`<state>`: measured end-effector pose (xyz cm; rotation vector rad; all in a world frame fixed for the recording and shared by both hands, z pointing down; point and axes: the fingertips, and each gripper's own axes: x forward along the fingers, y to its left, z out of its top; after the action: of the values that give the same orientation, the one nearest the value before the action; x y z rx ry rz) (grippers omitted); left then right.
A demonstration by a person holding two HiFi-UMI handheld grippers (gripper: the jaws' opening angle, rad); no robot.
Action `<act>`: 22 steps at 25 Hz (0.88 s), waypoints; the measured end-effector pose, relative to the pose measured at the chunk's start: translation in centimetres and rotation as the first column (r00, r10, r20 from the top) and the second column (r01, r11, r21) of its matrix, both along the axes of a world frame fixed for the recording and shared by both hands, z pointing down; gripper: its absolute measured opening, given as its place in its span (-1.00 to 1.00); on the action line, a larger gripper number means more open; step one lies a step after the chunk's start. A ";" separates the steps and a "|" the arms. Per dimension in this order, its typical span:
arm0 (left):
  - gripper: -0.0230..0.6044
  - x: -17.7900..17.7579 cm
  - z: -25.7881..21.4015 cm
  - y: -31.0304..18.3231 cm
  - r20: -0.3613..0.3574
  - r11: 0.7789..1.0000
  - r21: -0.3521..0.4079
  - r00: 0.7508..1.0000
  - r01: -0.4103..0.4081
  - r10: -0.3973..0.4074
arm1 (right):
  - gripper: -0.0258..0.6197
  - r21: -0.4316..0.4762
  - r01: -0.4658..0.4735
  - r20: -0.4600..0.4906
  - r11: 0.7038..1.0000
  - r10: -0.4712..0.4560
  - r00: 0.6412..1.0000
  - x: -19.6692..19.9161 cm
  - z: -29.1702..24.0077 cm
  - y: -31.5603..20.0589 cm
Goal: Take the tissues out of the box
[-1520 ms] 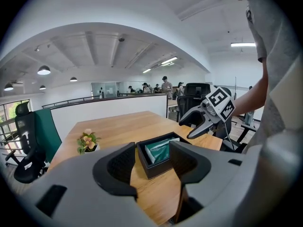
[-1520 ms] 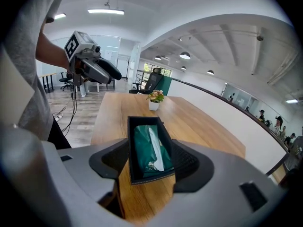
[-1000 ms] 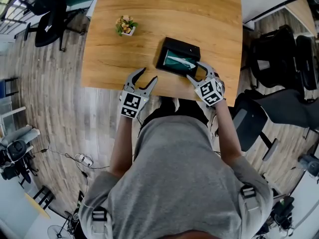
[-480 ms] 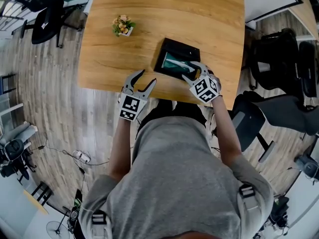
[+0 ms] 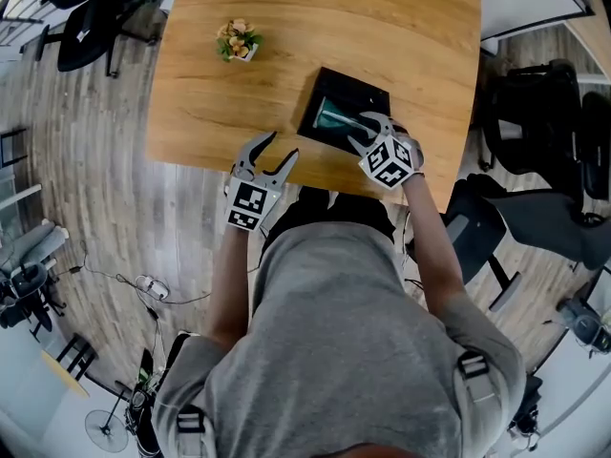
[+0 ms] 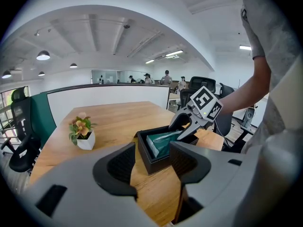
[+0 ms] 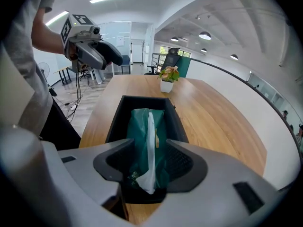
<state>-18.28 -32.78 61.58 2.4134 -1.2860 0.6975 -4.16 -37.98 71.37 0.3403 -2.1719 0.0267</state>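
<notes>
right gripper (image 5: 361, 129) lowered over box (image 5: 308, 111), jaws closing astride tissues (image 7: 141, 129) (plant (image 5: 237, 41) beyond)

The person wears a grey short-sleeved T-shirt (image 5: 344, 351) with black buckled straps (image 5: 474, 365) at both shoulders — the left gripper (image 5: 278, 150) and right gripper (image 5: 367, 129) are pale grey plastic, dark-ribbed inside, each bearing a cube (image 5: 248, 203) of black-and-white square markers.
</notes>
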 end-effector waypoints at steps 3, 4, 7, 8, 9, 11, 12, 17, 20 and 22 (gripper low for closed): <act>-0.16 0.0 0.3 -0.1 -0.004 1.000 -0.006 1.000 0.005 -0.005 | -0.28 -0.022 0.011 -0.024 1.000 -0.011 1.000 -0.3 0.6 -0.2; -0.16 0.0 0.4 -0.1 -0.005 1.000 -0.009 1.000 0.006 -0.006 | -0.30 -0.028 0.013 -0.032 1.000 -0.014 0.999 -0.3 0.7 -0.2; -0.16 0.1 0.6 -0.3 -0.008 1.000 -0.015 1.000 0.007 -0.007 | -0.35 -0.050 0.028 -0.051 0.998 -0.031 0.998 -0.7 1.2 -0.2; -0.16 0.1 0.7 -0.3 -0.008 1.000 -0.016 1.000 0.008 -0.008 | -0.37 -0.056 0.032 -0.058 0.998 -0.035 0.998 -0.7 1.3 -0.2; -0.16 0.2 0.7 -0.4 -0.007 1.000 -0.017 1.000 0.007 -0.007 | -0.39 -0.060 0.034 -0.066 0.998 -0.038 0.997 -0.7 1.4 -0.2; -0.16 0.2 0.8 -0.5 -0.006 1.000 -0.017 1.000 0.007 -0.007 | -0.44 -0.059 0.033 -0.081 0.998 -0.038 0.996 -0.6 1.6 -0.3; -0.16 0.3 0.8 -0.5 -0.007 1.000 -0.017 1.000 0.008 -0.008 | -0.47 -0.055 0.032 -0.086 0.998 -0.037 0.996 -0.6 1.6 -0.3; -0.16 0.4 0.7 -0.6 -0.004 1.000 -0.015 1.000 0.011 -0.011 | -0.58 -0.036 0.060 -0.122 0.998 -0.064 0.991 -0.5 1.8 -0.3; -0.16 0.4 0.8 -0.6 -0.001 1.000 -0.017 1.000 0.011 -0.011 | -0.68 -0.029 0.080 -0.138 0.996 -0.083 0.987 -0.6 2.0 -0.2; -0.16 0.6 0.8 -0.5 0.004 1.000 -0.019 1.000 0.008 -0.008 | -0.71 -0.027 0.084 -0.145 0.996 -0.087 0.986 -0.5 2.0 -0.2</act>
<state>-17.68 -33.30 62.39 2.3918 -1.2844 0.7088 -4.66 -38.21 73.41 0.2300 -2.0373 -0.0231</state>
